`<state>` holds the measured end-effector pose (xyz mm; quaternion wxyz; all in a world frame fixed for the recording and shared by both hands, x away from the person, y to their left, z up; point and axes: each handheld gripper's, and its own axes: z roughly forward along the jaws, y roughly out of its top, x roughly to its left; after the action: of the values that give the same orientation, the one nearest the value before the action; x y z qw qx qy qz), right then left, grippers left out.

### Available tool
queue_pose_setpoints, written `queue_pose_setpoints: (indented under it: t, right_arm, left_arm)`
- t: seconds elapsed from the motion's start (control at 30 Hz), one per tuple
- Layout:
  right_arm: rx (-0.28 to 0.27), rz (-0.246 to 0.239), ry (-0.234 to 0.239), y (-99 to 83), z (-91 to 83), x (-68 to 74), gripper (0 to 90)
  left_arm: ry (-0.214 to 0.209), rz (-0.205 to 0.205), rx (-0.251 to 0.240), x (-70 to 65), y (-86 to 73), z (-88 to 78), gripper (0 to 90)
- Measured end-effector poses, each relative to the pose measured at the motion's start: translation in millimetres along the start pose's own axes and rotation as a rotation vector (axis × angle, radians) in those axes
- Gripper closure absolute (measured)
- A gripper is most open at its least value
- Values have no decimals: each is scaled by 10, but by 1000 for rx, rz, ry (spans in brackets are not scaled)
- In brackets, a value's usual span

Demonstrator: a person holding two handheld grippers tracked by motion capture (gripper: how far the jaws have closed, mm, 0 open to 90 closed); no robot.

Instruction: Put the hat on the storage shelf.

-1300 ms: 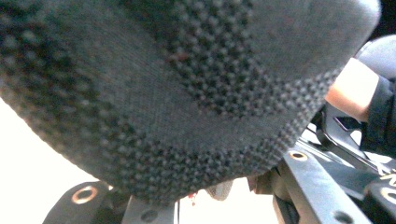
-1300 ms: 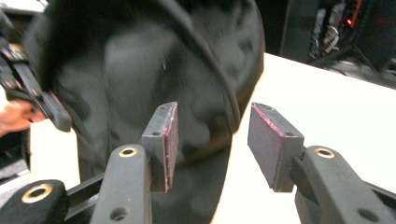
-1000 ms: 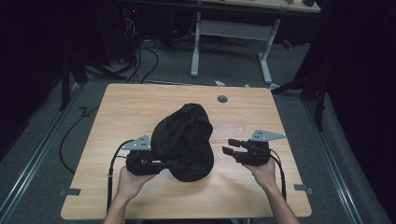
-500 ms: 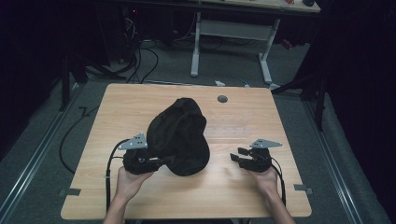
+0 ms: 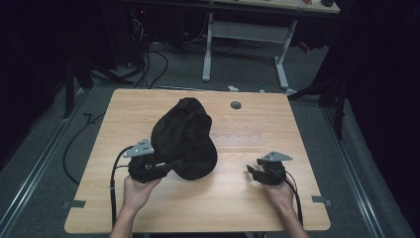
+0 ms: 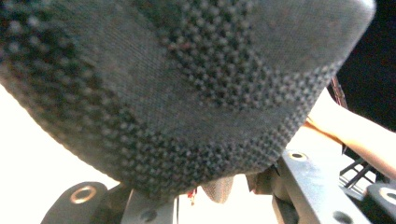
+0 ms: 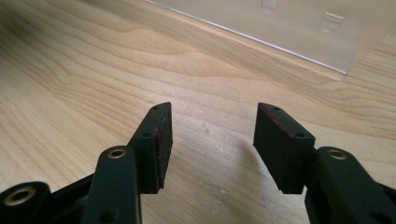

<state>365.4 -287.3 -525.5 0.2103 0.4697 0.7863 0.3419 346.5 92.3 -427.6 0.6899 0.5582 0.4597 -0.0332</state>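
We grip the black cap (image 5: 184, 139) with the clenched left gripper (image 5: 148, 170); the right gripper (image 5: 257, 173), released and just opening, supports nothing, so the cap may sag.

A light wooden table (image 5: 148, 109) fills the middle of the high view, its grain running left to right. A small round grey cap (image 5: 236, 105) sits in its top near the far edge, right of centre. A faint clear sheet (image 5: 240, 140) lies flat on the wood at the centre. Two grey tape patches (image 5: 73, 204) mark the near corners. Beyond, at the upper middle of the frame, stands a white-legged desk frame (image 5: 246, 34), with dark cables (image 5: 148, 59) looped over the grey floor (image 5: 44, 148) at the upper left.
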Motion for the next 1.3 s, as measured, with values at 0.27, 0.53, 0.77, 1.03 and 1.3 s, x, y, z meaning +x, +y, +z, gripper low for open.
queue_pose_setpoints:
  t: [0.27, 0.53, 0.77, 1.03, 1.3]
  right_arm:
    - [6, 7, -28, -35, 37, -5, 456]
    - [9, 13, -36, -41, 33, 14, 409]
    - [12, 16, -34, -44, 31, 27, 393]
    - [12, 17, -32, -44, 31, 27, 389]
    - [13, 19, -32, -43, 31, 28, 388]
  left_arm:
    - [36, -3, -34, 23, 67, 14, 696]
    - [69, -30, -85, 65, 135, 44, 695]
    - [97, -12, -121, 40, 216, 73, 695]
    - [136, 17, -143, 39, 346, 151, 695]
    - [189, 54, -167, 67, 518, 251, 694]
